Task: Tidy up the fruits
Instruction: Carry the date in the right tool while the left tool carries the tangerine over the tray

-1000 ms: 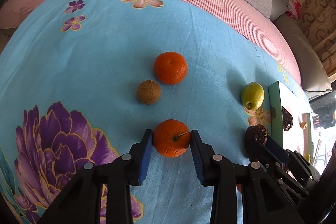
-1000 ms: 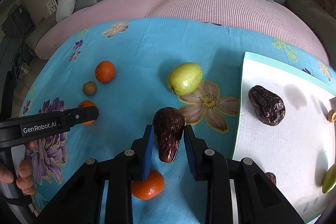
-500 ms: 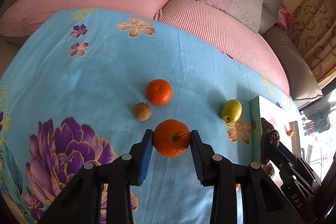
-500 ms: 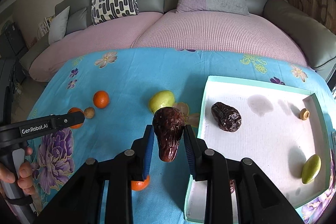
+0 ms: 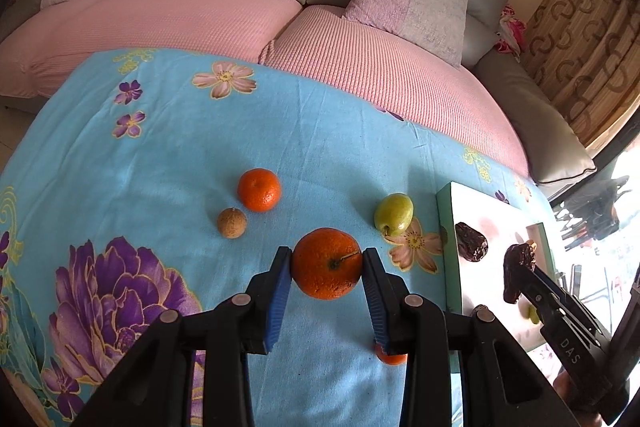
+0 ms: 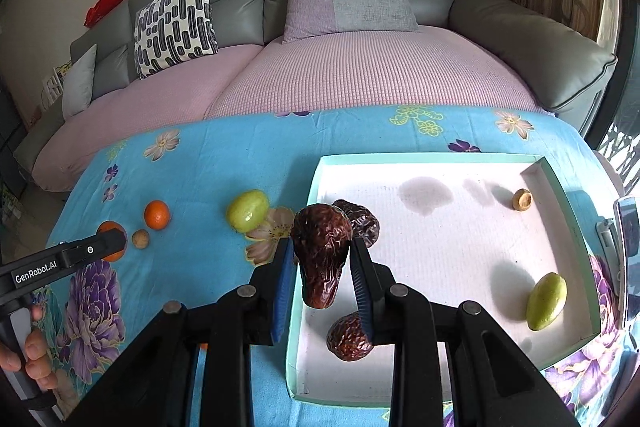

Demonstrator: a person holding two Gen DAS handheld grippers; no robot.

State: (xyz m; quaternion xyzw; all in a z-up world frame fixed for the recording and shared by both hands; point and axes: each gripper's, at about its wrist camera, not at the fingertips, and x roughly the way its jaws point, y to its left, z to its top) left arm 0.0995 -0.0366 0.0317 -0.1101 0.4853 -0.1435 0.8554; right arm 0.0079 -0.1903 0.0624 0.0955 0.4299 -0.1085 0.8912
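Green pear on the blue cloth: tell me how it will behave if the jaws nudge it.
The green pear looks rounded and lies on its side, so it would probably roll, likely in a curve given its tapered shape. Its skin looks smooth and glossy, so it may slip. The soft cloth should slow it.

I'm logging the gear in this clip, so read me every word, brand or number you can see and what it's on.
"GenRobot.AI": on the left hand-held gripper, seen from the right wrist.
"DAS": on the right hand-held gripper, seen from the left wrist.
Papers beside the sofa: print too small to read.
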